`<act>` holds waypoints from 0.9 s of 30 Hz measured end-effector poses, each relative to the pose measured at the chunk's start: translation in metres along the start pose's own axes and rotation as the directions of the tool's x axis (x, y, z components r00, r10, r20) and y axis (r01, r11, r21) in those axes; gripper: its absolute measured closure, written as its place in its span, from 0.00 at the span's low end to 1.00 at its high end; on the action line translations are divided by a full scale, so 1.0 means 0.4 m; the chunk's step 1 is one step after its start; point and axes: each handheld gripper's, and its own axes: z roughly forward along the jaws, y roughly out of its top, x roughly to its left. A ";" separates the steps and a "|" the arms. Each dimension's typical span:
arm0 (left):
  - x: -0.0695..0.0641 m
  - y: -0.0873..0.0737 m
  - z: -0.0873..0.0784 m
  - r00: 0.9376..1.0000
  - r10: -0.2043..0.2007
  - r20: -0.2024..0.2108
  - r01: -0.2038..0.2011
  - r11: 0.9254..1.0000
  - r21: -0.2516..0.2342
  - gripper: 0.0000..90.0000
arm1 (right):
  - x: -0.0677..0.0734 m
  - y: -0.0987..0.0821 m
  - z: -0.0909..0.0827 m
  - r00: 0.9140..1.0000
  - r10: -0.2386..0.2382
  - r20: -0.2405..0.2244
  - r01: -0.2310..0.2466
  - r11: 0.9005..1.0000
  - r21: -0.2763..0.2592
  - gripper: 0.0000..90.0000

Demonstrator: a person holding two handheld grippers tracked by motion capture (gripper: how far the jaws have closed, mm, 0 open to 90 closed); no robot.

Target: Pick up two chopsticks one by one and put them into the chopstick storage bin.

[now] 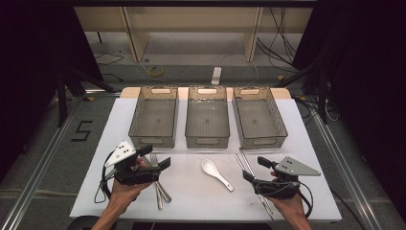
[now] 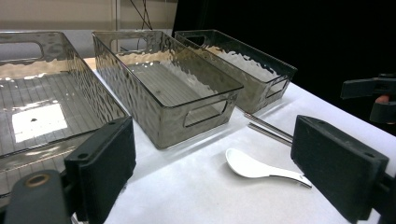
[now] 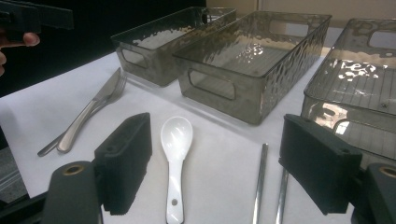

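Left gripper (image 1: 155, 157) hovers with jaws spread and nothing between them, above the steel knife and fork (image 1: 158, 188) lying side by side near the front left of the white table (image 1: 201, 201). Right gripper (image 1: 256, 168) likewise spread and empty, just over the pair of steel chopsticks (image 1: 246, 165) at the right. White ceramic spoon (image 1: 216, 173) lies between the two hands, untouched. Behind: three smoked clear plastic bins (image 1: 207, 122) in a row, all empty.

Step in hand looks like the start of sorting cutlery into the bins (nothing picked yet). Next move probably calls for lowering one gripper so its pads straddle a thin handle flat on the table, then pinching; low, slippery targets.

The right gripper view shows knife and fork overlapping at the tips; the left gripper view shows spoon (image 2: 254, 167) and chopsticks (image 2: 271, 130) instead.
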 end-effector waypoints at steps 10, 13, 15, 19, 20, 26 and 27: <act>0.000 0.000 0.000 1.000 -0.002 -0.010 0.002 1.000 0.002 0.15 | 0.002 0.000 0.003 1.000 -0.008 0.003 0.008 1.000 0.016 0.30; 0.000 0.001 -0.001 1.000 0.001 -0.016 0.000 1.000 0.003 0.15 | 0.002 0.000 0.003 1.000 -0.010 0.004 0.010 1.000 0.016 0.30; 0.000 0.000 -0.001 1.000 0.000 -0.018 0.000 1.000 0.005 0.15 | 0.002 0.000 0.003 1.000 -0.010 0.005 0.010 1.000 0.014 0.30; 0.000 0.001 -0.001 1.000 0.001 -0.020 -0.001 1.000 0.006 0.15 | 0.002 0.000 0.002 1.000 -0.009 0.005 0.008 1.000 0.016 0.30; -0.001 0.001 -0.001 1.000 0.006 -0.021 -0.006 1.000 0.009 0.15 | 0.002 0.000 0.003 1.000 -0.010 0.005 0.010 1.000 0.017 0.30; -0.002 0.002 -0.003 0.999 -0.001 -0.032 0.001 1.000 0.017 0.15 | 0.001 0.000 0.004 1.000 -0.012 0.009 0.012 1.000 0.020 0.30; -0.002 0.002 -0.002 0.999 0.001 -0.034 0.000 1.000 0.021 0.15 | 0.002 0.000 0.004 1.000 -0.011 0.009 0.011 1.000 0.021 0.30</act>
